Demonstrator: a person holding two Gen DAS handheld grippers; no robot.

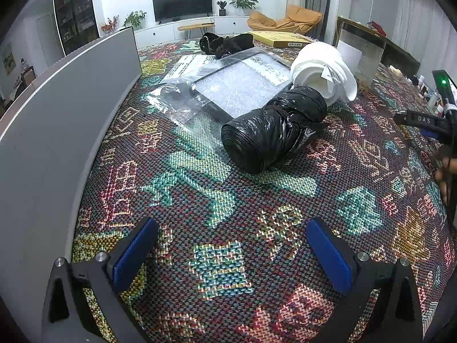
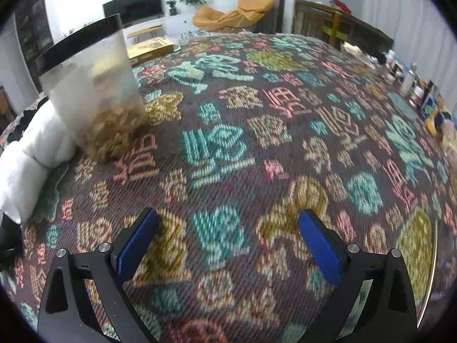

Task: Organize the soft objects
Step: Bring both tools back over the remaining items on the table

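While both grippers, left [image 1: 231, 245] and right [image 2: 227, 240], gape empty, one black roll [image 1: 271, 131], one white bundle [image 1: 322, 71], one jar [image 2: 91, 85].

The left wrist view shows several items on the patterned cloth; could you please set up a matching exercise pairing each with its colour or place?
Items:
1. roll of bin bags
2. rolled cloth
3. clear container
4. flat box

Descriptions:
A. yellow, at the far edge
B. white, tagged
C. glossy black, nearest
D. dark-rimmed, right of the white roll

Pairs: 1-C, 2-B, 3-D, 4-A
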